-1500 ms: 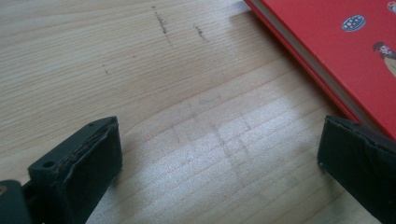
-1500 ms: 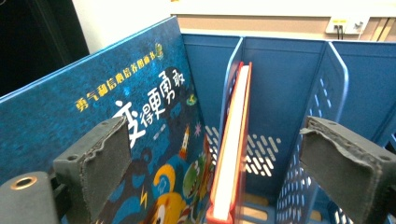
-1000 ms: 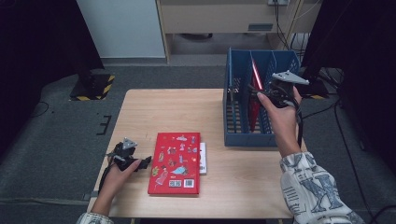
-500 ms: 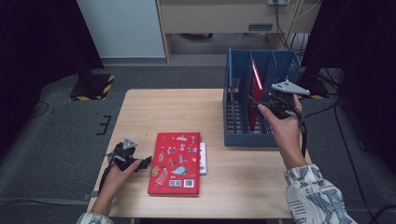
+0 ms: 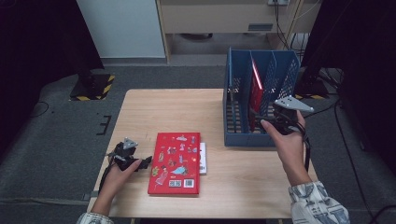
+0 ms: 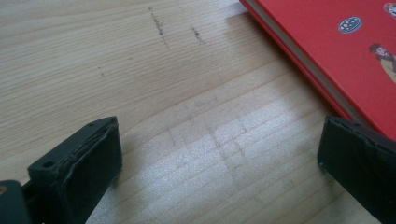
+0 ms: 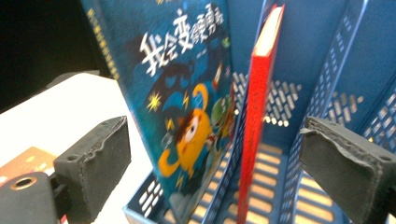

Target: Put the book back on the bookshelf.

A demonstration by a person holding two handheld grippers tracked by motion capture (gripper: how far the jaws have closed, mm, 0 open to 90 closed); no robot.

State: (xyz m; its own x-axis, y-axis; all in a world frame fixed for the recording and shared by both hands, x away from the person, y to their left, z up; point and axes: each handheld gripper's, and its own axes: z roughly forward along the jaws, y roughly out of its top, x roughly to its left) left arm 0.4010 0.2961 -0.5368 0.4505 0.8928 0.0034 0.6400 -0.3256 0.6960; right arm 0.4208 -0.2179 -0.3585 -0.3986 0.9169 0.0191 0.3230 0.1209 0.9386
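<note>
My right gripper [image 5: 267,122] hangs with its jaws spread wide and nothing between them, its rough black foam pads [image 7: 100,161] worn at the edges. It sits at the near right corner of the rack [image 5: 243,137], a blue plastic file rack with perforated walls and slotted floor, standing at the desk's right edge. Just past the jaws a thin red hardback [image 7: 254,121] stands upright in a middle compartment, pale page edges showing at its top. In the next compartment a glossy blue picture book [image 7: 187,98] with an orange cartoon figure leans slightly; the divider between them rises in front of my jaws.

My left gripper [image 5: 140,164] rests low near the desk's [image 5: 163,112] front left corner, also released, both pads hovering over bare pale wood with fine grain and faint scuff marks. Just beside its far jaw lies a flat red book [image 5: 176,162], matte cover dotted with small pictures, resting on a white one whose edge pokes out on the right side.
</note>
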